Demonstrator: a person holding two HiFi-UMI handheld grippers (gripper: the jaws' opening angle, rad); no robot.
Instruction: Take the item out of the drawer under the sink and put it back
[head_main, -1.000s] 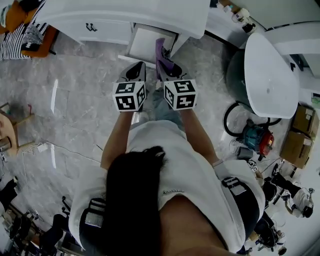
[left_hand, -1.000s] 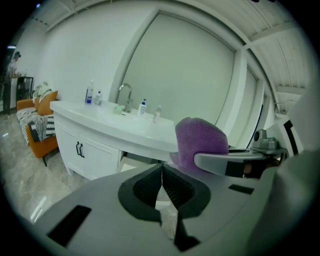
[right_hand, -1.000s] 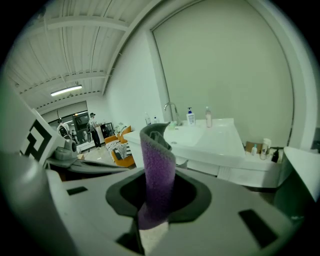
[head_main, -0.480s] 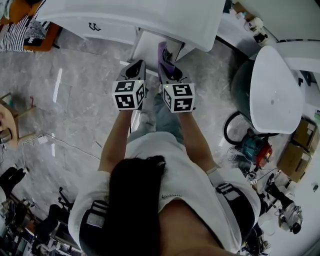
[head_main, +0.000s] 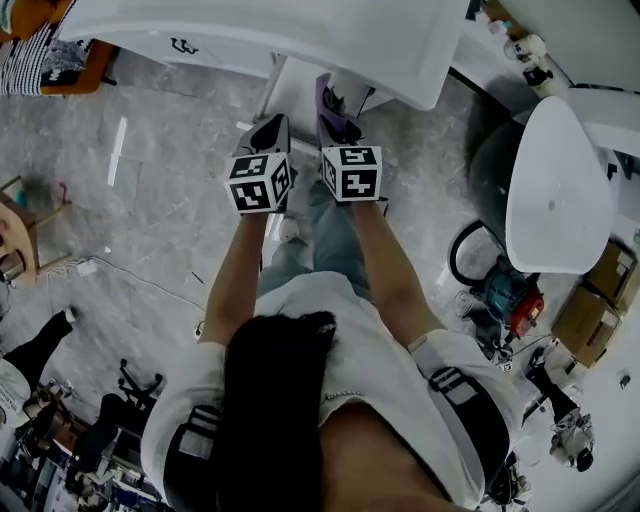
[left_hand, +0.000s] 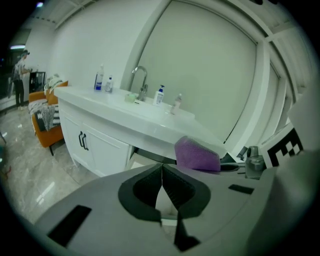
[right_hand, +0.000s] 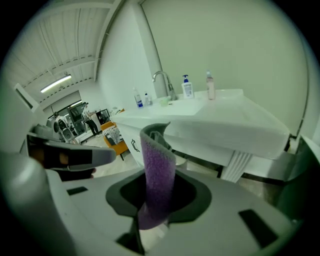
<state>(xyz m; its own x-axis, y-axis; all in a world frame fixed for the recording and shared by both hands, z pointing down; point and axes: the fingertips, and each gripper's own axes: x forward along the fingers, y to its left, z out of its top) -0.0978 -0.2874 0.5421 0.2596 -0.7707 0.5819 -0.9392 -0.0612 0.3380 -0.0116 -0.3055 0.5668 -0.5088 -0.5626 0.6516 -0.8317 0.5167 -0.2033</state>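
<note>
1. The person's arms reach forward over the grey marble floor (head_main: 170, 190), with a claw in each hand, side by side.
2. The left claw (left_hand: 162, 176) is closed. Its pads meet at the tips with nothing between them.
3. The right claw (right_hand: 156, 197) is clamped on the purple pad (right_hand: 158, 167). The pad stands upright between the claw's pads and curls over at the top, showing a grey back.
4. The pad is held up in the air, close to the front of the open drawer (head_main: 296, 88) and not lying inside it.
5. The drawer is pulled out from beneath the white tabletop (right_hand: 235, 120) that carries the sink.
6. Farther back on that tabletop, a faucet (right_hand: 162, 80) and a few bottles (right_hand: 187, 86) stand around the basin.
</note>
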